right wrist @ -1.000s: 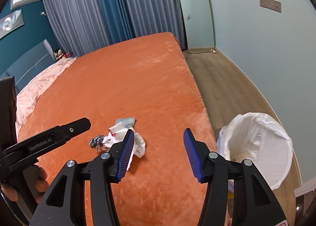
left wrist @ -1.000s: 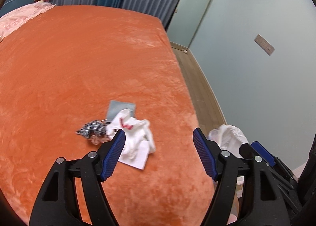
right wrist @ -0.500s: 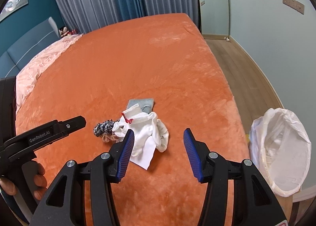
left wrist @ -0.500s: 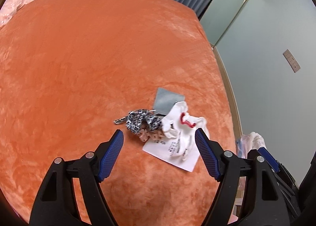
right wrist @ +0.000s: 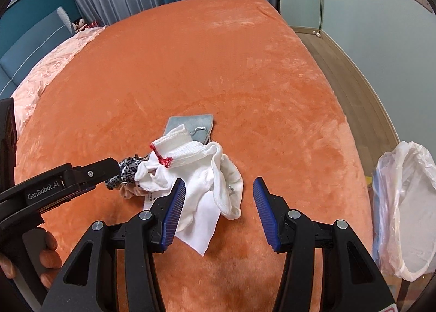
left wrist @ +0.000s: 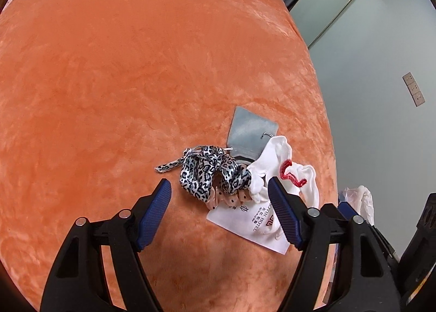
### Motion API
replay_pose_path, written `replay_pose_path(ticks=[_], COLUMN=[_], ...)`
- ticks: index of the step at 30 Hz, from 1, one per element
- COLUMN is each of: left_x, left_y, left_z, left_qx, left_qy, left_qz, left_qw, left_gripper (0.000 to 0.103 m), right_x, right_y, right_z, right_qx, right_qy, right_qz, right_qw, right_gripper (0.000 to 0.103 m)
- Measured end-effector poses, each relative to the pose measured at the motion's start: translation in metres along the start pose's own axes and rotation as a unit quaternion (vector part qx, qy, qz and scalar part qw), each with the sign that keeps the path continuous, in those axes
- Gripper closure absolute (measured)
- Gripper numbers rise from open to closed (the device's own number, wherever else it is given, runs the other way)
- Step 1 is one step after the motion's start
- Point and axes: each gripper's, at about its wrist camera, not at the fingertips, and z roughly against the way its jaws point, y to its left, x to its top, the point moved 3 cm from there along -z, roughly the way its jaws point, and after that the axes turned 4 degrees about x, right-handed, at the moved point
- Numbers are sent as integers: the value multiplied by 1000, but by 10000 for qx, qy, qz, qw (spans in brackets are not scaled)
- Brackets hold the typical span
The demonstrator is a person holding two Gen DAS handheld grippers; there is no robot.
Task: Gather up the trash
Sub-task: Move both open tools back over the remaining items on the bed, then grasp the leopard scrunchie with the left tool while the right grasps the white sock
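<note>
Both jaws are spread: my left gripper (left wrist: 219, 209) over the leopard scrunchie (left wrist: 209, 171), my right gripper (right wrist: 219, 209) over the white sock (right wrist: 201, 173) on the orange bed (right wrist: 190, 66). "GenRobot.AI" marks the left gripper's side. Paper slip (left wrist: 252, 220) reads "HOTEL", the rest hidden.

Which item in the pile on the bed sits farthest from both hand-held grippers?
The grey pouch, lying flat at the pile's far edge; the leopard-print scrunchie, white sock and printed paper all lie nearer.
</note>
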Motion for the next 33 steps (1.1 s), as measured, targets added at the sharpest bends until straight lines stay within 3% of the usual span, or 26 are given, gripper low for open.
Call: replay_pose_path(ticks=[3, 6, 11, 13, 24, 33], left_x=[3, 4, 4, 4, 7, 9], left_y=[-1, -2, 0, 1, -9, -62], left_z=[-8, -13, -19, -17, 26, 82], left_qx=[-79, -148, -238, -259, -406, -636], left_qy=[70, 117, 195, 174, -233, -671], left_qz=[-23, -92, -140, -140, -217, -627], left_qw=[9999, 9998, 9994, 9994, 9987, 9937], left_gripper=[45, 57, 89, 95, 100, 100], right_x=[1, 1, -1, -1, 13, 32], right_y=[-1, 1, 2, 1, 1, -8], right_z=[-11, -19, -29, -28, 22, 93], right_qx=[10, 30, 43, 52, 245, 313], right_qy=[70, 152, 244, 239, -285, -957], right_qz=[-6, 27, 27, 24, 13, -17], right_qw=[10000, 9999, 9997, 9997, 9993, 9949], right_gripper=[56, 68, 92, 97, 99, 99])
